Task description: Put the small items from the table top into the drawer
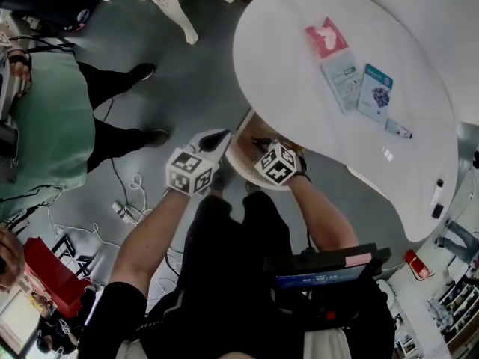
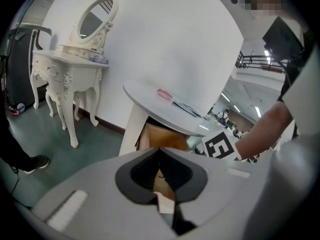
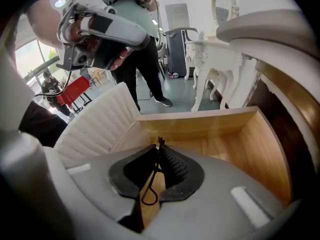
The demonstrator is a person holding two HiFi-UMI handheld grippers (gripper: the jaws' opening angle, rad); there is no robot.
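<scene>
An open wooden drawer (image 1: 241,163) sticks out under the round white table (image 1: 299,88). My right gripper (image 3: 159,147) hangs over the drawer's floor (image 3: 225,149), shut on a thin black hairpin (image 3: 149,186) that dangles between the pads. In the head view that right gripper (image 1: 260,142) is at the drawer's mouth. My left gripper (image 1: 218,137) sits just left of the drawer, and its jaws (image 2: 159,150) are shut with nothing between them. A red packet (image 1: 326,37), a pale packet (image 1: 342,81), a blue card (image 1: 376,92) and a small tube (image 1: 398,130) lie on the table.
A person in a green top (image 1: 45,126) stands on the grey floor to the left, and cables (image 1: 127,208) lie near their feet. A white dressing table with an oval mirror (image 2: 70,69) stands by the wall. A dark marker (image 1: 437,199) lies near the table's edge.
</scene>
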